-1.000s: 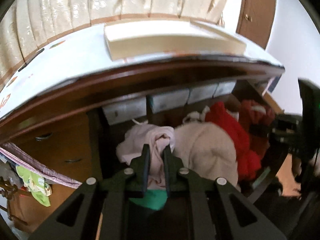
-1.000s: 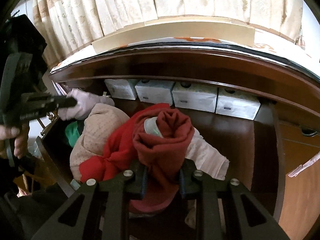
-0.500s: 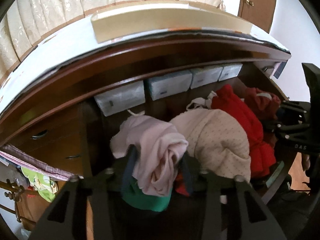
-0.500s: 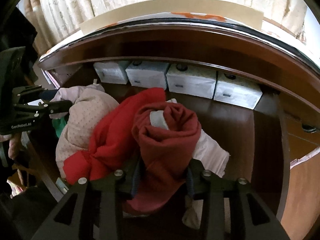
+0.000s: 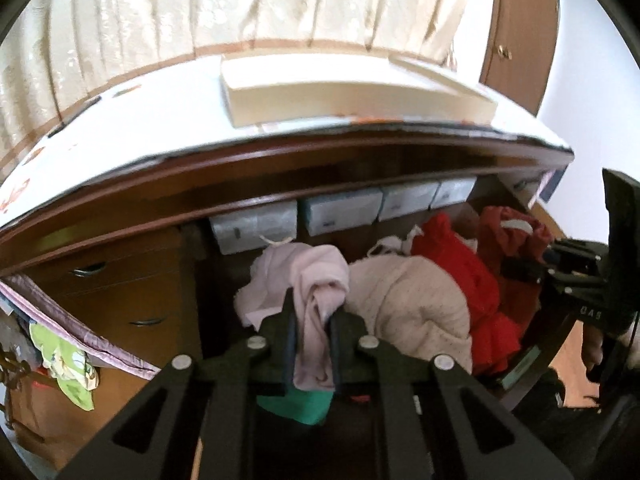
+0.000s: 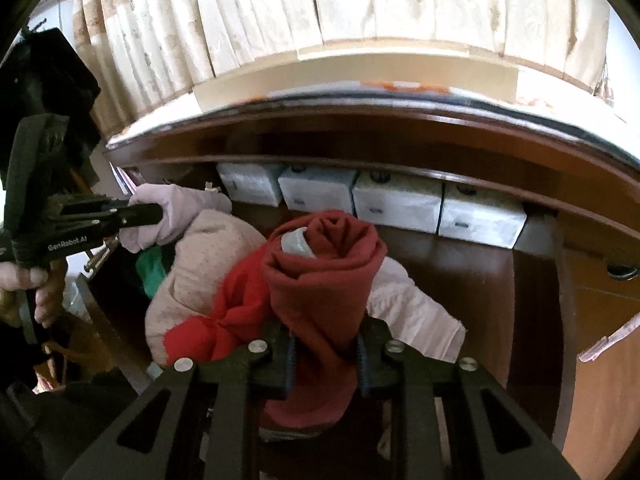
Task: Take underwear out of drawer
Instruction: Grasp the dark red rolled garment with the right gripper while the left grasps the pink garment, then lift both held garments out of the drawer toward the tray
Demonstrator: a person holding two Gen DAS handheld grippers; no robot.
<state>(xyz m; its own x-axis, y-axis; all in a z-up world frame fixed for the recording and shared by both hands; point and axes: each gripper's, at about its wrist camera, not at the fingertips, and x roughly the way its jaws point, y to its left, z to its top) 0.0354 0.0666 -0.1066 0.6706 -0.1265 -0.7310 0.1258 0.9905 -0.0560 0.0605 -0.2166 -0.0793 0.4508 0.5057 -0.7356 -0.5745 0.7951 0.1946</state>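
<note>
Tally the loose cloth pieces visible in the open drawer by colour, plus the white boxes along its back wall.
Pale pink, in the left gripper: 1
Dotted beige: 1
Bright red: 1
Dark red, in the right gripper: 1
Green: 1
Light pink, under the dark red one: 1
White boxes: 4
Total: 10

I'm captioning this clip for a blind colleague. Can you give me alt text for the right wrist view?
The right gripper is shut on a rolled dark red garment above an open wooden drawer heaped with red, beige and pink clothing. At far left, the left gripper, held by a hand, pinches a pale pink garment. White boxes line the drawer's back.
</note>
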